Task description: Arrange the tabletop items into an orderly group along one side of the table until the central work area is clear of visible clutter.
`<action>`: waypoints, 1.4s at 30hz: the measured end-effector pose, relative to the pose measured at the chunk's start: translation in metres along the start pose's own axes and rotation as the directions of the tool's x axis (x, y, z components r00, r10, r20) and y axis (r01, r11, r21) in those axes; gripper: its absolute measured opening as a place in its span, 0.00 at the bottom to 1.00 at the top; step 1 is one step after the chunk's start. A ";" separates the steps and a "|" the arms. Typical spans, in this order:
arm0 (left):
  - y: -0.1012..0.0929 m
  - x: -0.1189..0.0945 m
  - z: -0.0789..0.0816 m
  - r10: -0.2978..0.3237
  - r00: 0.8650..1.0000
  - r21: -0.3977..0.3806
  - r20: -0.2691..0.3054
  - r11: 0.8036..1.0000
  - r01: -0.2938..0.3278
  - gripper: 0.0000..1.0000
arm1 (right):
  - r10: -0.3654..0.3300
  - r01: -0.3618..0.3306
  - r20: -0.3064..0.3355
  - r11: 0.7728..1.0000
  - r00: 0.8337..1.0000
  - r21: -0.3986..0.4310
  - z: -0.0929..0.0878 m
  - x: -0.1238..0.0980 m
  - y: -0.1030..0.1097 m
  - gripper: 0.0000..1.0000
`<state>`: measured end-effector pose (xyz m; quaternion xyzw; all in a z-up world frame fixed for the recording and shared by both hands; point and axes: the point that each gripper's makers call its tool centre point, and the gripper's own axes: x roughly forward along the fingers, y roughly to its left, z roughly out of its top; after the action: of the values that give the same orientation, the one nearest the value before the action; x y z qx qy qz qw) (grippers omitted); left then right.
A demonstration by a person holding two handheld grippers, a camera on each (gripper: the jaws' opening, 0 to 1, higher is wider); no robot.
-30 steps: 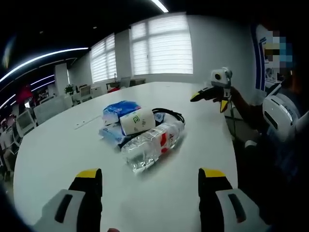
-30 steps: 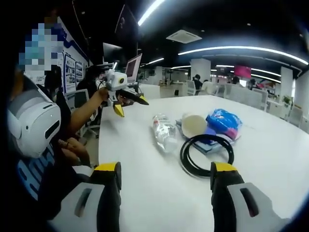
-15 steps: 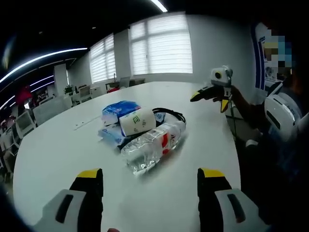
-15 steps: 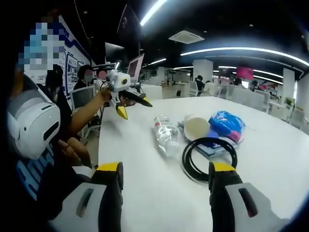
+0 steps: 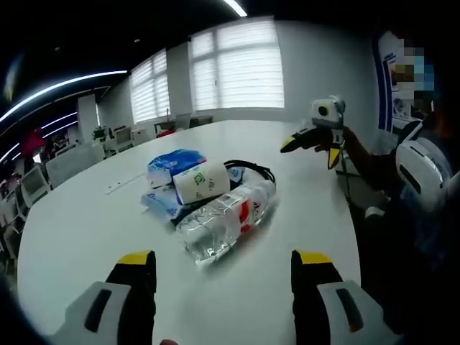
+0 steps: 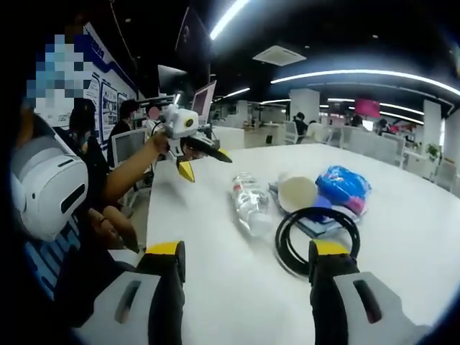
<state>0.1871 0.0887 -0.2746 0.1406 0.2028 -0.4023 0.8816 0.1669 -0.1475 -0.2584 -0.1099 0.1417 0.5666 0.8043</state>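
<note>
On the white worktop the items lie in one tight cluster. A clear bottle lies on its side nearest the left claw, whose yellow-tipped jaws stand wide apart and hold nothing. Touching the bottle on its far side is a white cup, also on its side, resting against a blue packet. A black cable loop curls just behind the cup.

In the right gripper view the right claw is likewise wide and empty above the worktop. The cable lies closest to it, with the bottle, cup and packet beyond. The left claw hangs above the worktop's edge, held in a hand, well apart from the cluster.
</note>
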 end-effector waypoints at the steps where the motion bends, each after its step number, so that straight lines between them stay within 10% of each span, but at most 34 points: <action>1: 0.000 0.000 0.000 0.000 1.000 0.000 0.000 1.000 0.000 0.76 | 0.000 0.000 0.000 1.000 1.000 0.000 0.000 0.000 0.000 0.66; 42: 0.002 0.015 -0.004 -0.004 1.000 -0.003 -0.018 1.000 0.004 0.71 | 0.047 -0.047 0.006 0.999 0.999 0.015 0.001 0.023 0.004 0.54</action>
<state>0.1964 0.0812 -0.2848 0.1424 0.2114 -0.4027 0.8791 0.1707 -0.1259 -0.2654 -0.0988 0.1463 0.5845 0.7919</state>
